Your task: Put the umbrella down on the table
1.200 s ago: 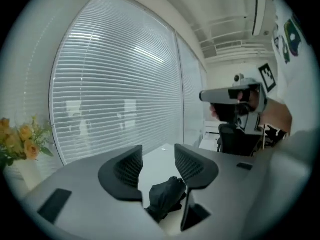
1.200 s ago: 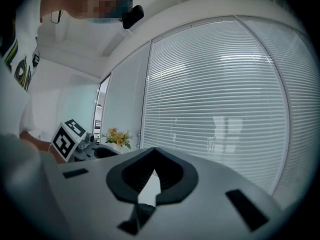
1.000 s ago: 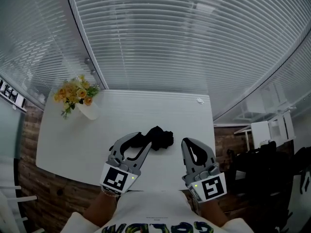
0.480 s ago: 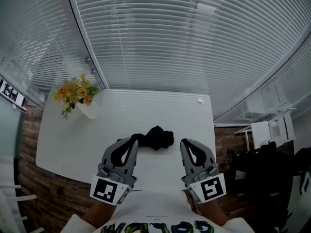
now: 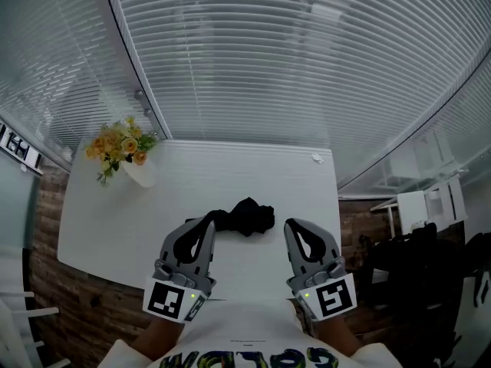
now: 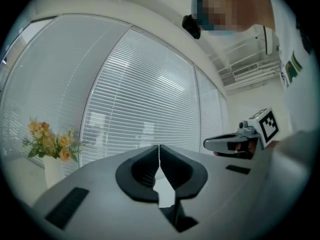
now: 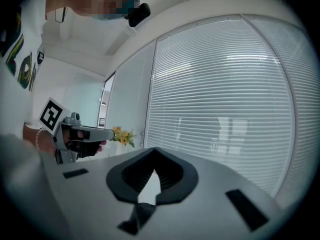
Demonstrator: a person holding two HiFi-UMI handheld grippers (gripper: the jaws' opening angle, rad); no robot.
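The folded black umbrella [image 5: 244, 218] lies on the white table [image 5: 230, 175], near its front edge. My left gripper [image 5: 209, 224] hovers just left of the umbrella's near end, shut, with nothing in it. My right gripper [image 5: 291, 225] is held a little to the umbrella's right, also shut and empty. In the left gripper view the jaws [image 6: 159, 146] meet at the tips, and the right gripper [image 6: 207, 144] shows beyond them. In the right gripper view the jaws [image 7: 154, 150] are pressed together, with the left gripper [image 7: 107, 132] at the left. Both gripper views miss the umbrella.
A white vase of yellow flowers [image 5: 123, 156] stands at the table's far left corner. A small white object [image 5: 315, 159] lies at the far right corner. Window blinds [image 5: 291, 67] run behind the table. White chairs [image 5: 422, 205] stand at the right.
My left gripper has let go of the umbrella's end, drawn back toward the person and to the left, and shut. The umbrella stays on the table. The right gripper has not moved.
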